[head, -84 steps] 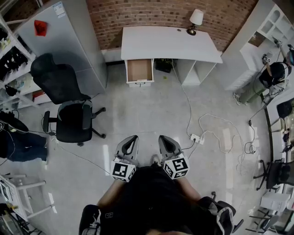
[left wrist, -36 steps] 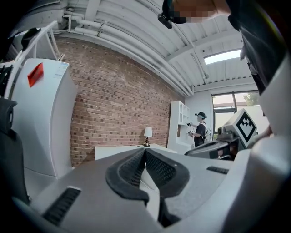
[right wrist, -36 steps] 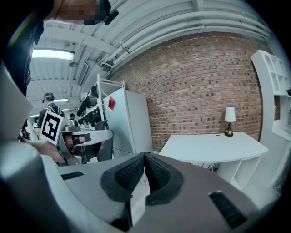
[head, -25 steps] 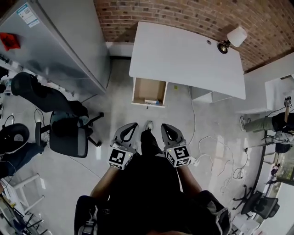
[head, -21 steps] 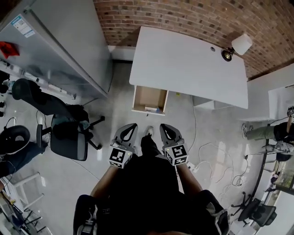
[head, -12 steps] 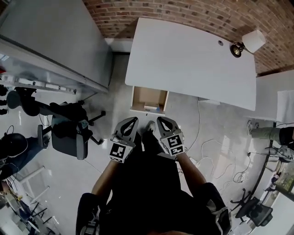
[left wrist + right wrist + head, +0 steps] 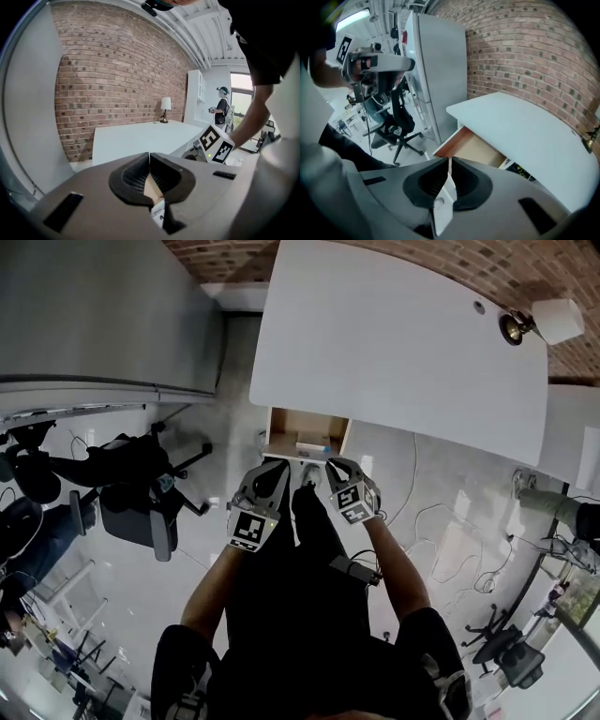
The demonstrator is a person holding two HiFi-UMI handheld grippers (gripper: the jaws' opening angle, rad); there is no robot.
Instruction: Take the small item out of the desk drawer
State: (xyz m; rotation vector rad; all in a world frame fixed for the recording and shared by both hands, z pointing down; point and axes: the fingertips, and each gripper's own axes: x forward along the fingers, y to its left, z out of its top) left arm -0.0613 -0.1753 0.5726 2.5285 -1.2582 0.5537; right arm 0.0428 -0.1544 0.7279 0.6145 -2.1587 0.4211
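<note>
The white desk (image 7: 403, 343) has its drawer (image 7: 281, 435) pulled open, showing a brown inside. A small white item (image 7: 312, 447) lies near the drawer's front. My left gripper (image 7: 277, 468) and right gripper (image 7: 331, 466) hover side by side just in front of the drawer, both shut and empty. In the left gripper view the shut left gripper (image 7: 149, 153) frames the small item (image 7: 158, 212) and the drawer's brown floor below its tips. Past the shut right gripper (image 7: 449, 160) in its own view lies the open drawer (image 7: 474, 146) under the desk (image 7: 525, 131).
A tall grey cabinet (image 7: 103, 315) stands left of the desk, a black office chair (image 7: 131, 512) on the floor below it. White cables (image 7: 441, 521) trail on the floor at right. A lamp (image 7: 539, 322) sits on the desk's far corner. A person (image 7: 221, 105) stands far off.
The view has closed in on the desk: the drawer has come from far ahead to just beyond both grippers' tips. Both grippers stay shut and side by side.
</note>
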